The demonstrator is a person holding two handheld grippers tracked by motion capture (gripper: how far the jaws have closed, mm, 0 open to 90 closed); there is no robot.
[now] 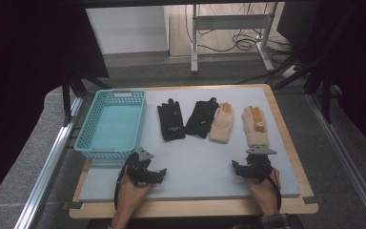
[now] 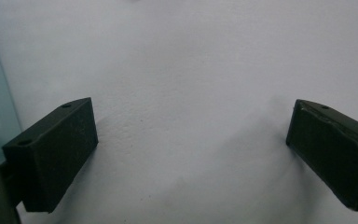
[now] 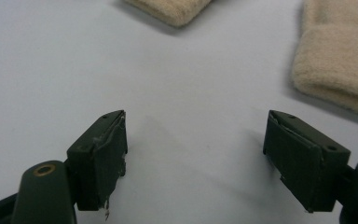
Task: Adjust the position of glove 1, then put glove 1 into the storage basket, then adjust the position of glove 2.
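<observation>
Both spread wide, gripping nothing: left claw (image 1: 158, 174) beside teal basket (image 1: 110, 121); right claw (image 1: 239, 168) just short of cream glove (image 1: 254, 125).

Four gloves lie in a row on the grey counter (image 1: 190, 157): two black fabric gloves (image 1: 171, 120) (image 1: 201, 118) and two fuzzy cream gloves (image 1: 221, 123) (image 1: 256, 126). A light blue plastic basket (image 1: 87, 125) sits at the left. The left claw (image 1: 153, 175) and right claw (image 1: 242, 170) rest near the front edge, well apart.
</observation>
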